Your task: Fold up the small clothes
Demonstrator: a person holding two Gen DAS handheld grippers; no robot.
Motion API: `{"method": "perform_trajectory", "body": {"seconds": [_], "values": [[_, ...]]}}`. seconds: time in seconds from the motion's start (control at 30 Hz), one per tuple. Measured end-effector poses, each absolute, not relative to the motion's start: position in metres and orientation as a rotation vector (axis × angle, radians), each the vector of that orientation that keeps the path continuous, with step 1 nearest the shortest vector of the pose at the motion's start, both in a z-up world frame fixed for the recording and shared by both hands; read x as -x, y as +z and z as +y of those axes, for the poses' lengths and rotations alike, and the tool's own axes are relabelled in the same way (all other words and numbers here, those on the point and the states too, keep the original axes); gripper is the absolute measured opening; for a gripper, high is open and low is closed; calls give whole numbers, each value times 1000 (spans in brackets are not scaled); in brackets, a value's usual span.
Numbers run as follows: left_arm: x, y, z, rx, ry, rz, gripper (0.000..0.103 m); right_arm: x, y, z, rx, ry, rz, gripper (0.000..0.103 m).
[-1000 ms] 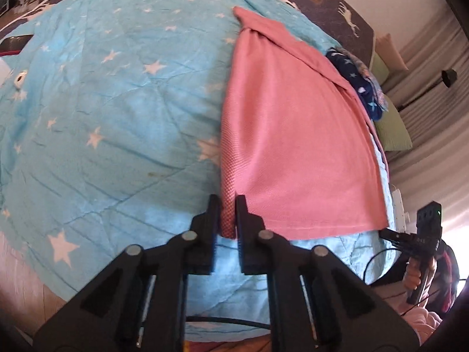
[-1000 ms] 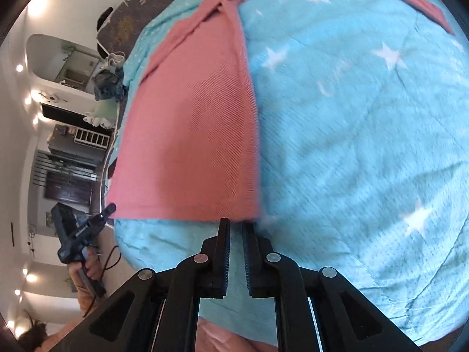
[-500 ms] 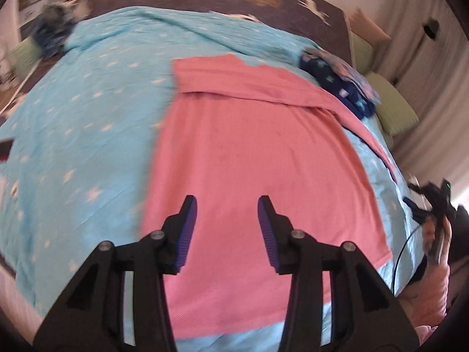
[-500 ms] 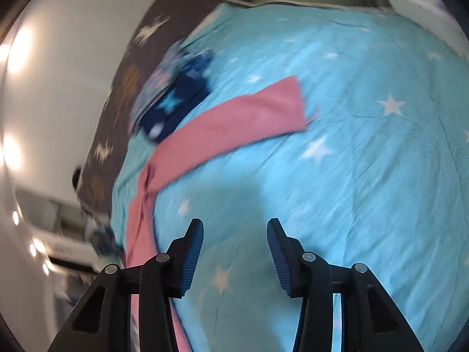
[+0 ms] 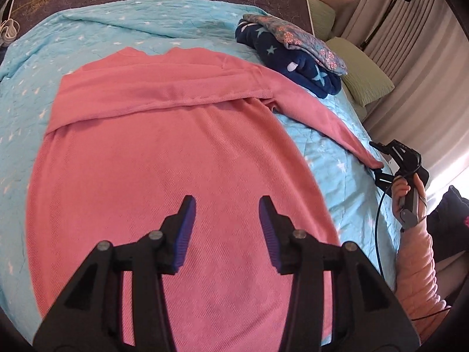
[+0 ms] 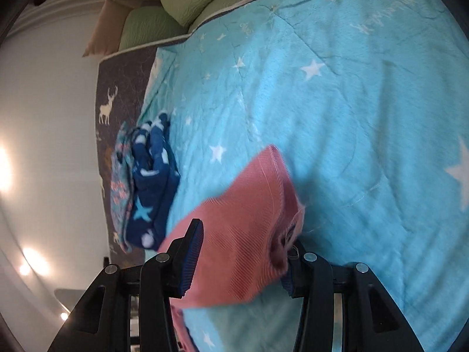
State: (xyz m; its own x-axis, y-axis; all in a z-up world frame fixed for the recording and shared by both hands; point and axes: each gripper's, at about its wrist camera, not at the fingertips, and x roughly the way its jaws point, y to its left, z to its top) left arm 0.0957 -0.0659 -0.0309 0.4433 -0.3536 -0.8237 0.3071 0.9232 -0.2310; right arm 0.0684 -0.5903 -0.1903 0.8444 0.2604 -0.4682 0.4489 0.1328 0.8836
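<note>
The pink top lies flat on the blue star blanket, one sleeve already folded across its chest, the other sleeve running out toward my right — its long axis from the shoulder down to the cuff. My right gripper is the nearer one: its jaws stand wide apart with the cuff between them, not yet pinched as far as I can tell. My left gripper hovers over the body of the top, jaws wide open, holding nothing. Beyond the sleeve, a navy star garment sits folded on the blanket. I judge the sleeve must come inward across the chest.
</note>
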Motion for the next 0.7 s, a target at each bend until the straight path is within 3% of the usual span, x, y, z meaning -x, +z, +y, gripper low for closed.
{"method": "perform_trajectory", "body": {"seconds": [0.03, 0.13, 0.37, 0.57, 0.67, 0.7], "values": [[-102, -31, -68, 54, -409, 1038, 46, -72, -185, -591, -1430, -145, 593, 9], [-118, -32, -71, 70, -405, 1035, 46, -83, -158, -592, -1294, -157, 570, 6], [-144, -31, -59, 176, -386, 1017, 46, -118, -33, -546, -1043, -30, 383, 6], [-141, -34, -31, 236, -352, 994, 47, -168, 89, -423, -758, 260, 274, 7], [-138, -33, -8, 306, -331, 966, 55, -199, 97, -331, -586, 460, 397, 11], [-135, -33, 1, 339, -321, 954, 59, -208, 89, -299, -515, 533, 463, 25]]}}
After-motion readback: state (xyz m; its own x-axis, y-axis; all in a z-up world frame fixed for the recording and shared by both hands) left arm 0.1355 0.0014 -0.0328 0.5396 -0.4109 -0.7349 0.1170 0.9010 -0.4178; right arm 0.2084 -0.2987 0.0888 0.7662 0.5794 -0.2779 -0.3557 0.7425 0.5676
